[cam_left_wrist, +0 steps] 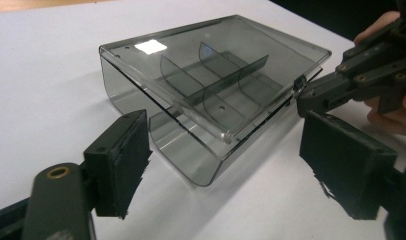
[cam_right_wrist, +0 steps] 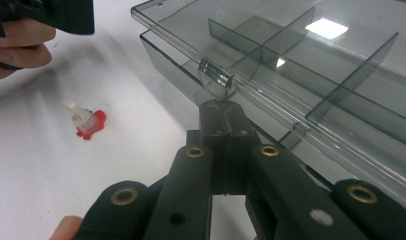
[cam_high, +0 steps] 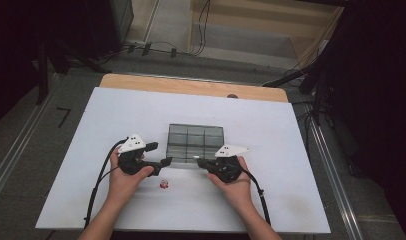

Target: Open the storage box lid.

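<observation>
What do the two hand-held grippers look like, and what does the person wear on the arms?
Both the left gripper and the right gripper are black, each with a white three-cornered plate on top and a black cable trailing toward the table's near edge. Each claw has two flat black pads on arms joined by brass-coloured rivets. The forearms are bare: no sleeves show.

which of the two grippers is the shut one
The right gripper: its jaws are pressed together at the box's latch tab. The left gripper stands open.
</observation>
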`<action>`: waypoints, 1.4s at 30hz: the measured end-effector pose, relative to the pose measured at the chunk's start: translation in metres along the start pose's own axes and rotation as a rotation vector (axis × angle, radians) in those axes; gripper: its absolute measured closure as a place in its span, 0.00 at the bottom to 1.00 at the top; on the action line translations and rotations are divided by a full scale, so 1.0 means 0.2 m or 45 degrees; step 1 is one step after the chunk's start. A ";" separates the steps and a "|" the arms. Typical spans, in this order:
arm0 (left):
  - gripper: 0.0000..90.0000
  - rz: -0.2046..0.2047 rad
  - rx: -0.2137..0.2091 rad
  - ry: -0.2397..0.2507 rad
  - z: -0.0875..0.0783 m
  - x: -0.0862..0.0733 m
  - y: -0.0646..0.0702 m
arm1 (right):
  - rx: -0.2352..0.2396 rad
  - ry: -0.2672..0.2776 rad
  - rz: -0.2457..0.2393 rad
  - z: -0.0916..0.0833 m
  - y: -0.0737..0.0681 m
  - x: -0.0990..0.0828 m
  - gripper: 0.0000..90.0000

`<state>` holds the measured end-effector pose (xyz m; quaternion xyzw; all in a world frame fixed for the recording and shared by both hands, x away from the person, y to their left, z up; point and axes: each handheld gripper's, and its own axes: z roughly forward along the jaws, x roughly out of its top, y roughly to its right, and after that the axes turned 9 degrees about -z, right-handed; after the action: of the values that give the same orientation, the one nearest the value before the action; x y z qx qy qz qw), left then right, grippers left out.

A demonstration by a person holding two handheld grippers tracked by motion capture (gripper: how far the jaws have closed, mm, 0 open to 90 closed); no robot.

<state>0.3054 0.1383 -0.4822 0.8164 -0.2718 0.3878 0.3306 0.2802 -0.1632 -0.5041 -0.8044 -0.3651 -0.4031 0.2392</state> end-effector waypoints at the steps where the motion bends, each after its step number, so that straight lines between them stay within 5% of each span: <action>1: 0.25 0.003 0.000 -0.006 0.00 0.00 0.00 | -0.001 0.005 0.000 0.00 0.00 0.00 0.97; 11: 0.59 0.030 -0.055 -0.053 -0.01 -0.01 -0.01 | -0.007 0.037 -0.009 -0.03 0.00 0.03 0.97; 22: 0.92 0.030 -0.055 -0.055 0.02 -0.01 -0.01 | -0.010 0.054 -0.006 -0.03 0.00 0.05 0.97; 39: 0.99 -0.016 -0.086 -0.001 0.08 0.01 0.00 | -0.018 0.063 -0.014 -0.03 -0.01 0.06 0.97; 42: 0.99 -0.023 -0.089 0.015 0.08 0.02 0.00 | -0.026 0.067 -0.014 -0.04 0.00 0.05 0.88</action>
<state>0.3153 0.1262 -0.4871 0.8045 -0.2760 0.3798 0.3637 0.2799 -0.1641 -0.4913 -0.7939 -0.3590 -0.4291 0.2382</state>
